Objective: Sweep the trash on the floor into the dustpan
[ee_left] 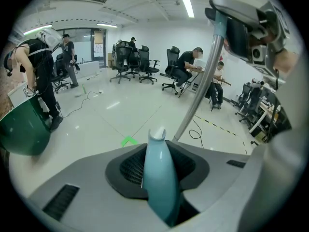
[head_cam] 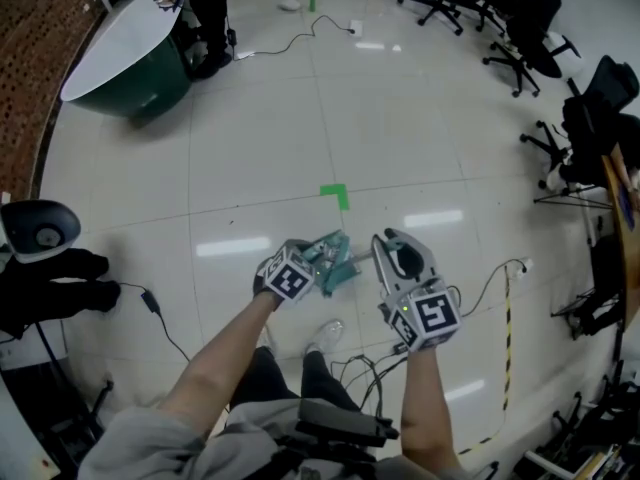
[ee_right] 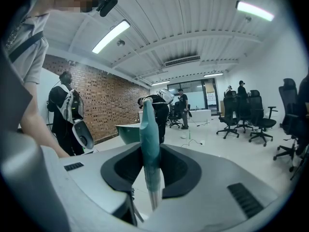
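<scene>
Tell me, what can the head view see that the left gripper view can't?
Only the head view shows the marker cubes on the left gripper and right gripper, and the person's white shoe. Only the left gripper view shows the ceiling lights, seated people, and how its own jaws clamp the teal handle. Both show the green floor mark and the dark green table.

Teal broom-and-dustpan set [head_cam: 333, 261] bunched together; grey pole [ee_left: 198, 91] slanting upward.
</scene>
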The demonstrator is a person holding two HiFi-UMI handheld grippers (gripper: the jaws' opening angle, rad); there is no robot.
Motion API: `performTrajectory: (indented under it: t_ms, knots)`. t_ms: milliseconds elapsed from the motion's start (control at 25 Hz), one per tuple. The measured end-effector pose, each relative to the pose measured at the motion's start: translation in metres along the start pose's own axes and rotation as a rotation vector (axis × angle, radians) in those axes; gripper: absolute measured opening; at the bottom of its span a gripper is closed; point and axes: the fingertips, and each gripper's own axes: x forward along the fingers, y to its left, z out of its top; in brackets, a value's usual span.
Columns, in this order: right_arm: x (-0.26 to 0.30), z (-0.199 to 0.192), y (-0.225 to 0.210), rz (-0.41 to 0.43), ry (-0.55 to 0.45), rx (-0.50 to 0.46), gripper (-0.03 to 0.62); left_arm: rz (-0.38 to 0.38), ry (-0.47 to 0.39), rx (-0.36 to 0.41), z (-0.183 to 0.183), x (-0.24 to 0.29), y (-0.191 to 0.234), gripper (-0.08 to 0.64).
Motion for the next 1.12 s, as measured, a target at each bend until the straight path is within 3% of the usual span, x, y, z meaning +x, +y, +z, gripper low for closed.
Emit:
performTrajectory:
  t_ms: [160, 240, 320, 600, 680, 840, 1000, 1120]
  knots:
    - [0.005, 0.011, 0.001, 0.025, -0.021, -0.015, 0.092, -0.006, 0.032, -0.002, 0.0, -0.001, 0.0, 0.122]
    - [0.013, 0.017, 0.005, 0.03, -0.026, -0.023, 0.091, -0.057, 0.006, 0.002, 0.007, -0.007, -0.007, 0.236]
    - [0.023, 0.022, 0.013, 0.031, -0.031, -0.027, 0.091, -0.111, -0.027, 0.027, 0.014, -0.021, -0.009, 0.245]
    - [0.047, 0.039, 0.043, 0.012, -0.035, -0.052, 0.091, -0.362, -0.088, 0.187, 0.019, -0.07, 0.013, 0.245]
    - [0.05, 0.039, 0.045, -0.015, -0.035, -0.049, 0.091, -0.386, -0.07, 0.225, 0.012, -0.071, 0.027, 0.245]
    - [0.058, 0.037, 0.054, -0.055, -0.038, -0.036, 0.091, -0.35, -0.021, 0.283, -0.017, -0.059, 0.061, 0.245]
    - [0.064, 0.029, 0.062, -0.078, -0.022, -0.04, 0.091, -0.441, 0.033, 0.424, -0.042, -0.033, 0.046, 0.245]
    - [0.067, 0.027, 0.07, -0.075, -0.021, -0.033, 0.091, -0.52, 0.039, 0.479, -0.051, -0.016, 0.029, 0.245]
